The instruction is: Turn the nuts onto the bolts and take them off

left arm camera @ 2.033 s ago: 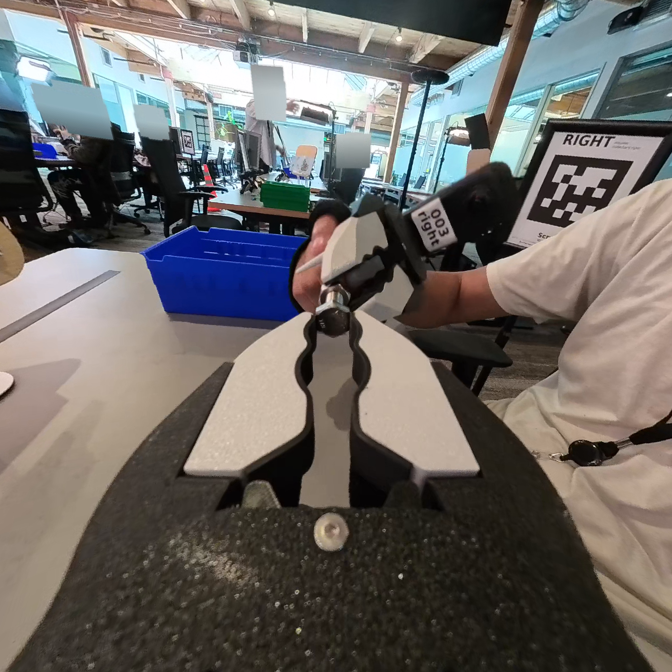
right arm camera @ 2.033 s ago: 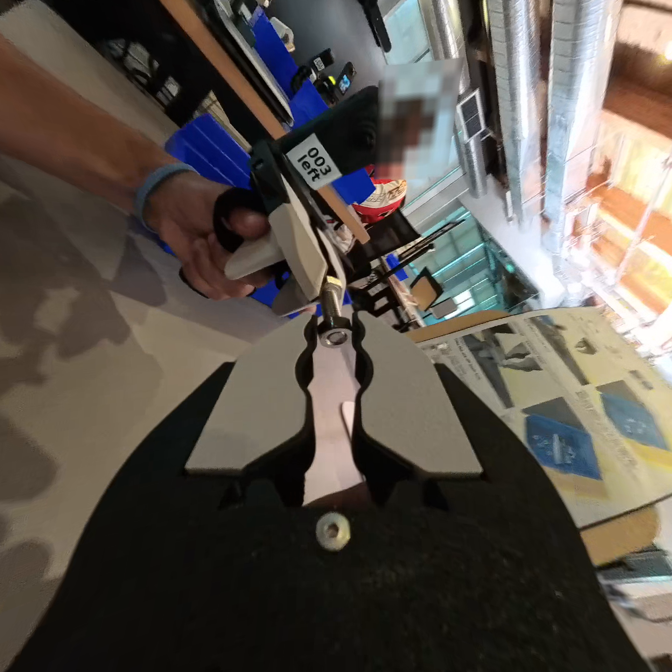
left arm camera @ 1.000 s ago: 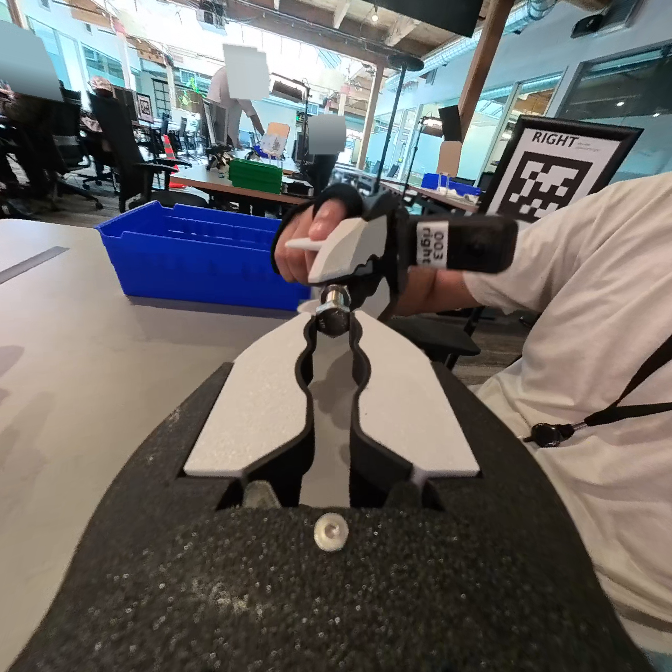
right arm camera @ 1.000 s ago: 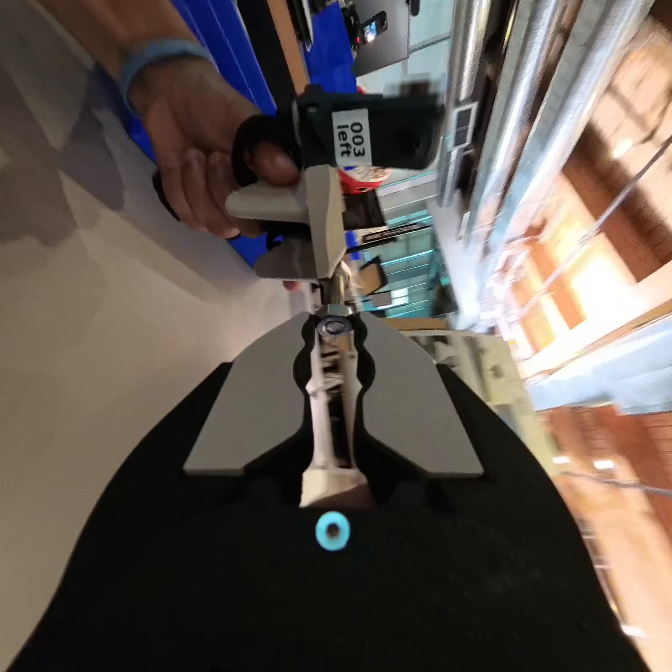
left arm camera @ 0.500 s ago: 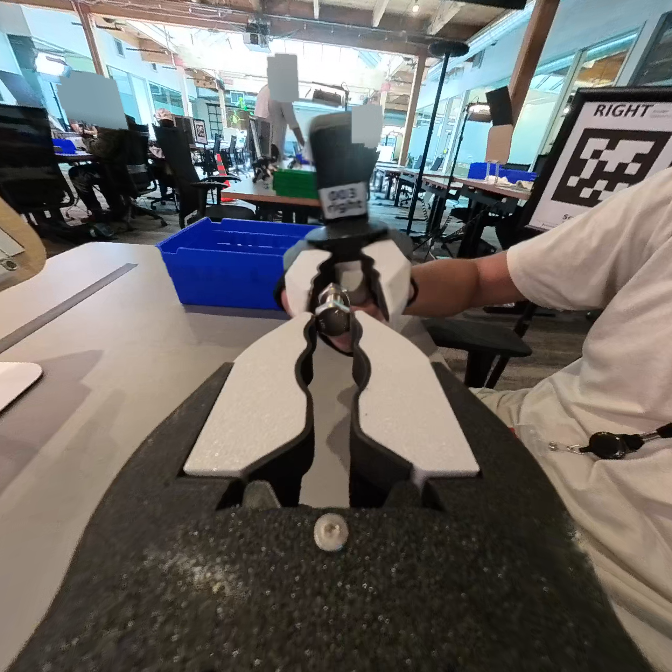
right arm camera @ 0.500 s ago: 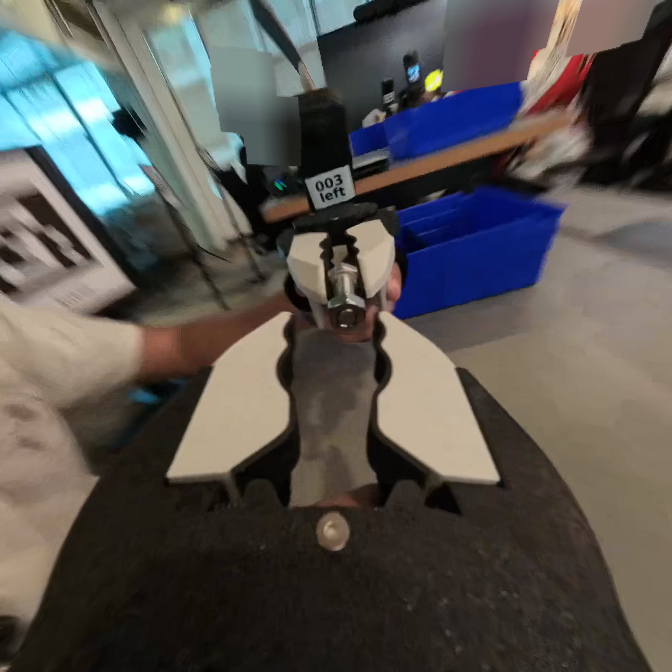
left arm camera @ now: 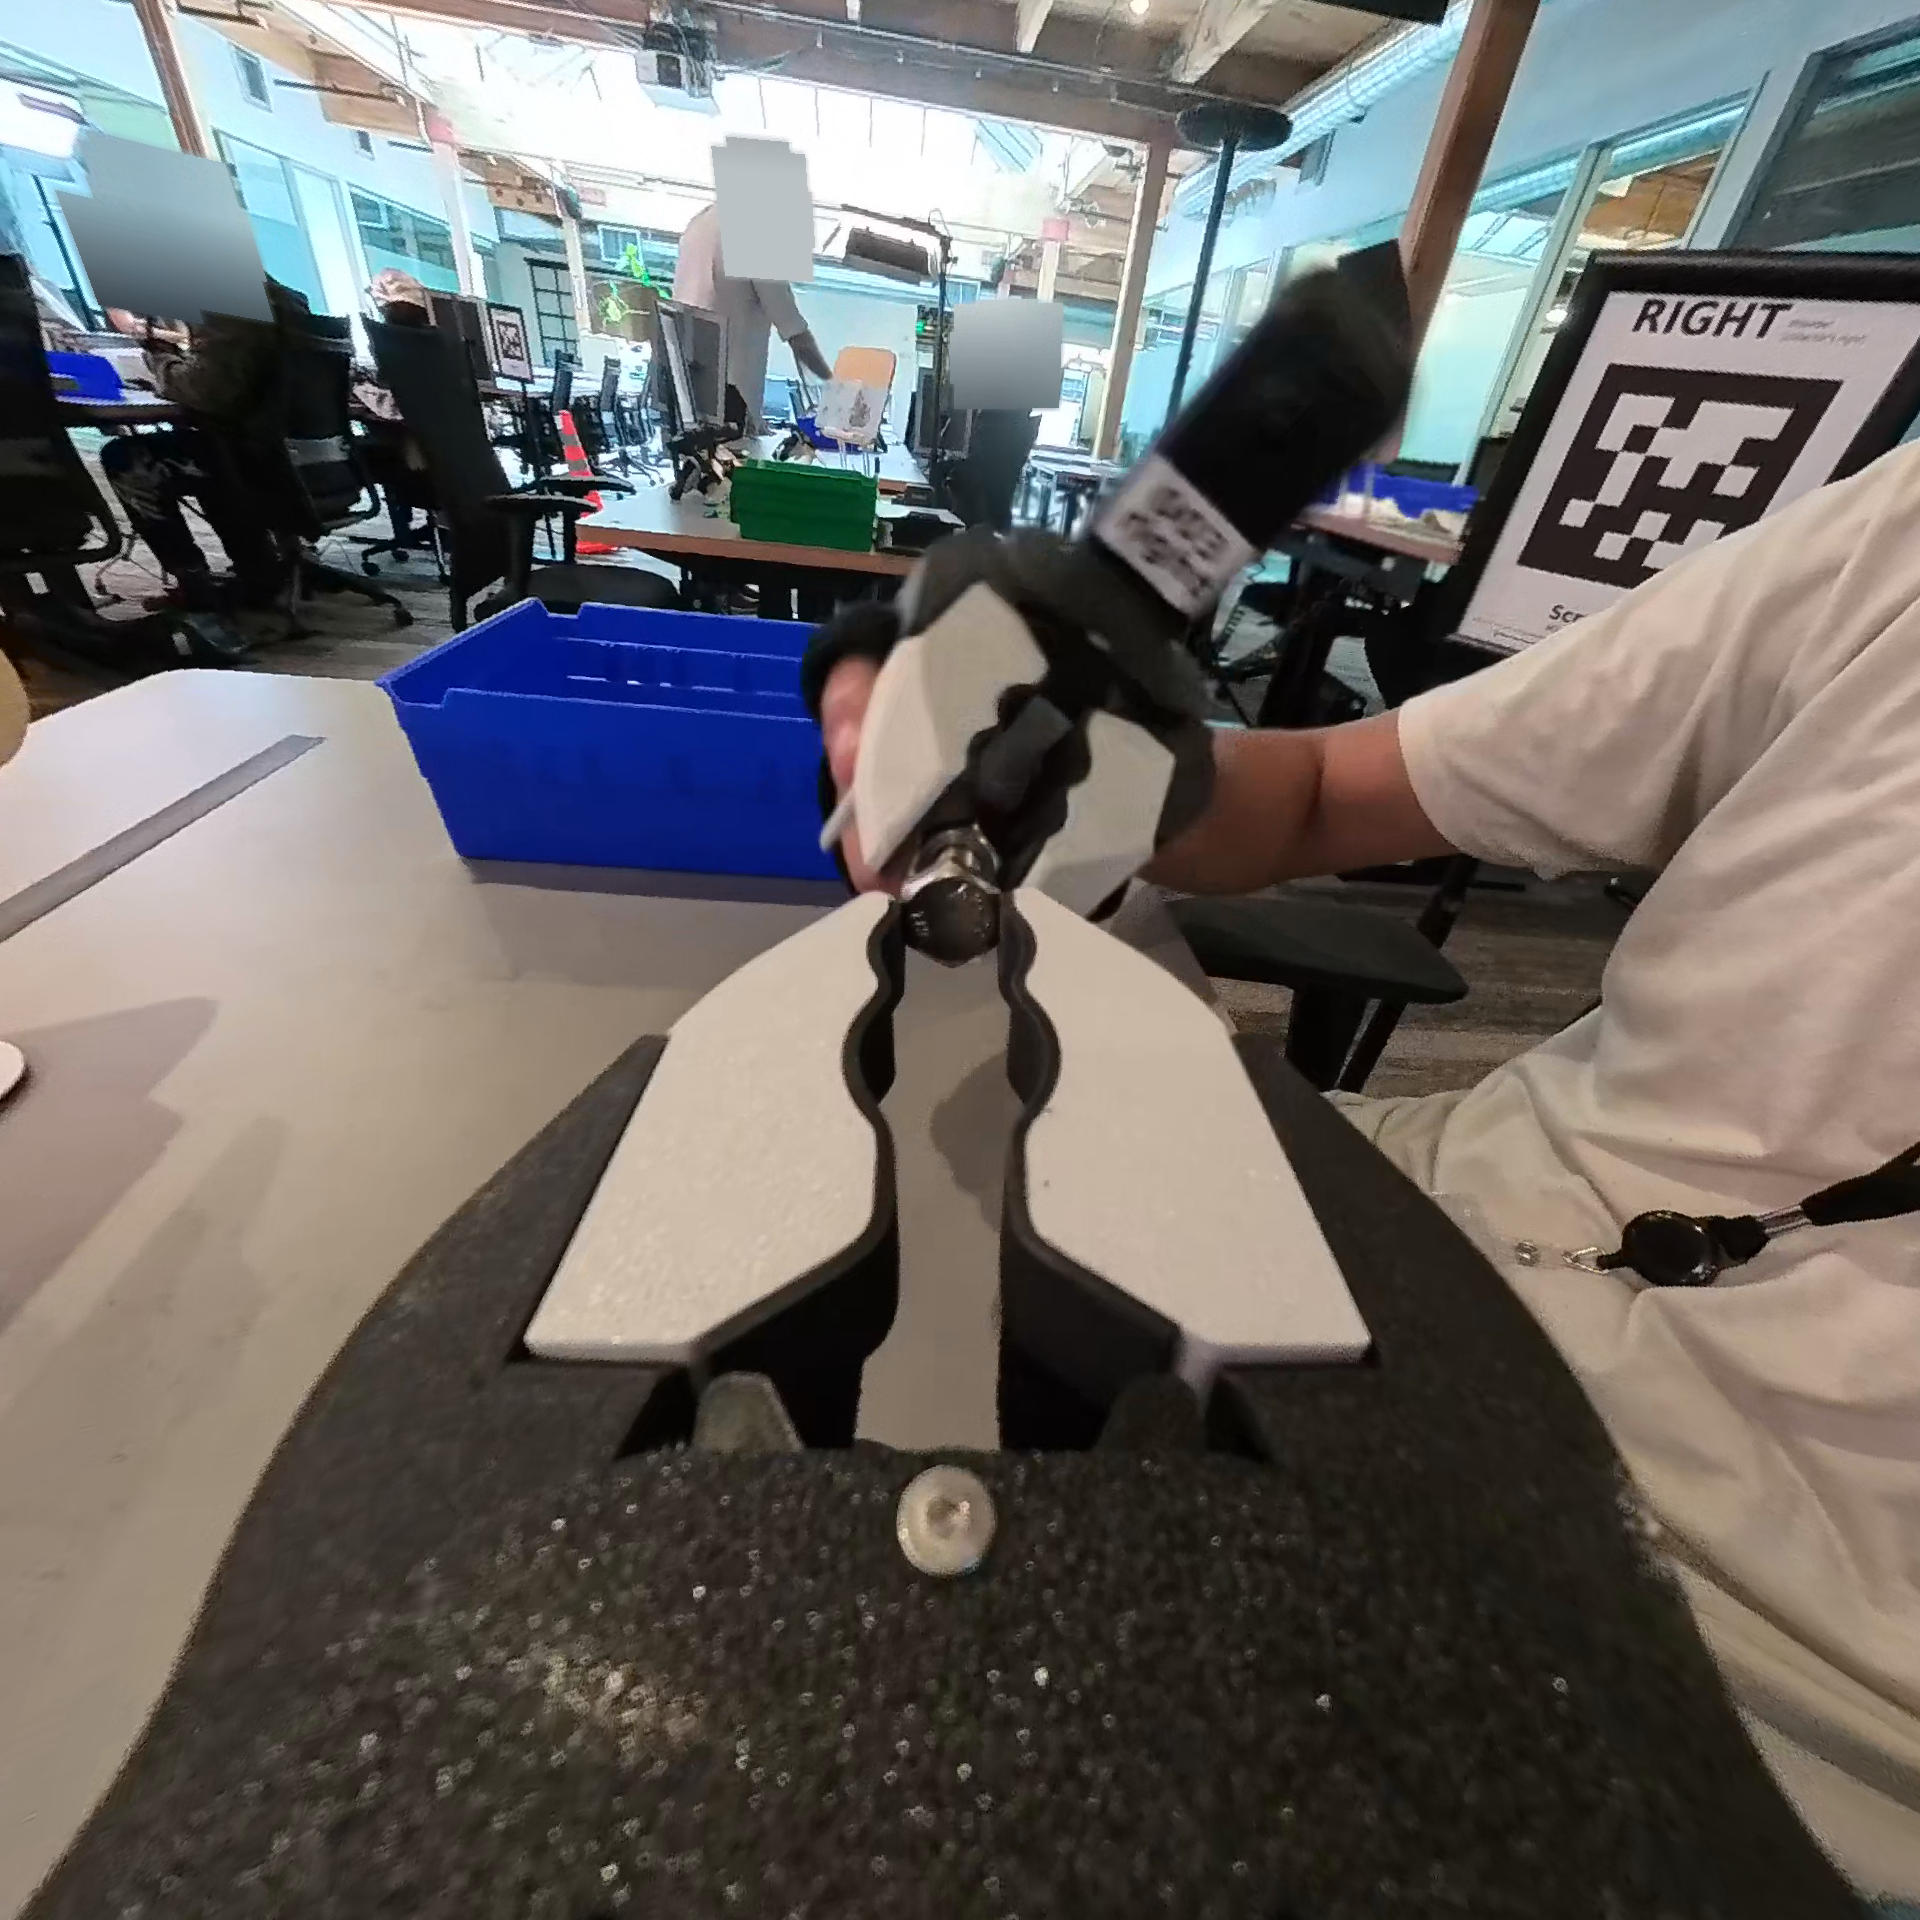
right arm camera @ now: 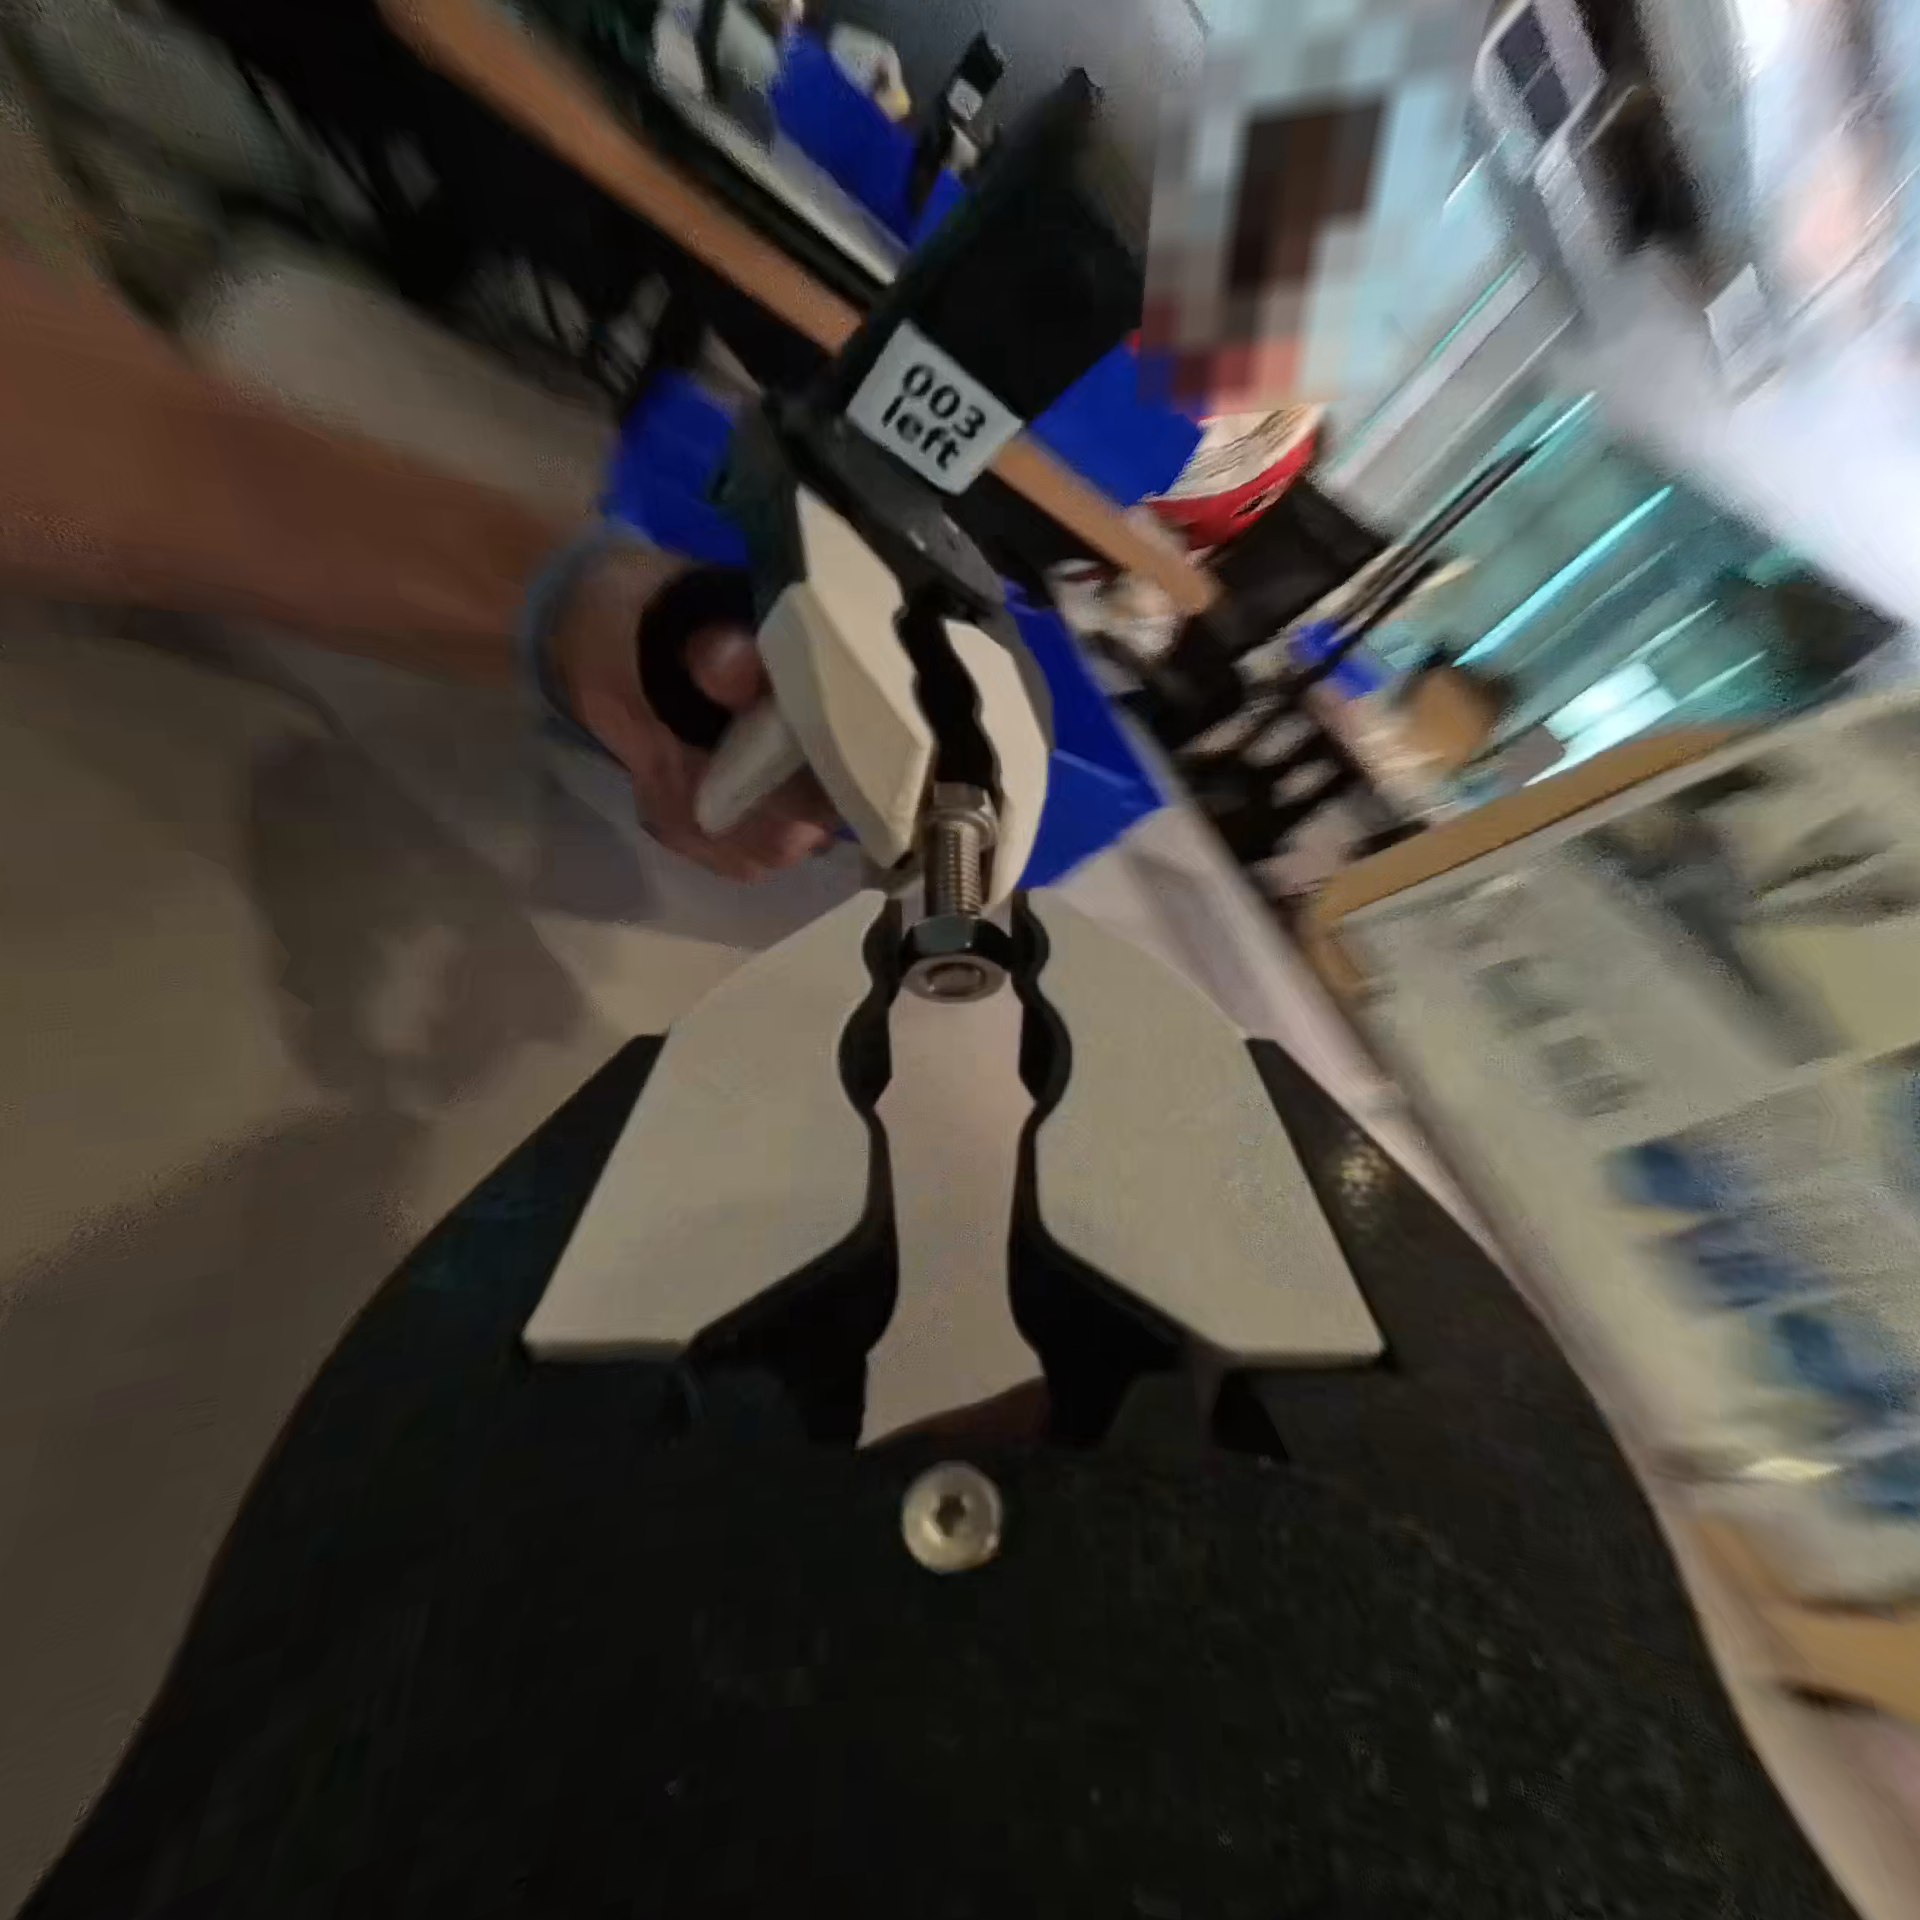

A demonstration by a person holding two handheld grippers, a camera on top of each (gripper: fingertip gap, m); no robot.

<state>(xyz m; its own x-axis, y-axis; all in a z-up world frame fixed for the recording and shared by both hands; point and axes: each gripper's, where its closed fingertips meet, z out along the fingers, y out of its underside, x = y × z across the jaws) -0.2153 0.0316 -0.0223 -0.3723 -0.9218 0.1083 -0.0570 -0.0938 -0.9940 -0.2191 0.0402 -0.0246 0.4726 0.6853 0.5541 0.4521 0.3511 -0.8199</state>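
Left tool (left arm camera: 948, 925) clamped on bolt (right arm camera: 951, 857) head; right tool (right arm camera: 951, 961) clamped on nut (right arm camera: 948, 940), above grey table (left arm camera: 312, 987).

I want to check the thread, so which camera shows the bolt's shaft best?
The right wrist view: the bolt shows its threaded shaft side-on, with the nut near its end. The left wrist view shows only the bolt's head end-on.

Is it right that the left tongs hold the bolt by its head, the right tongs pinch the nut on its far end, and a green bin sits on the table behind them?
Nearly. The bin on the table is blue, as the left wrist view shows. The rest holds: the left tongs grip the bolt by its head, and the right tongs pinch the nut.
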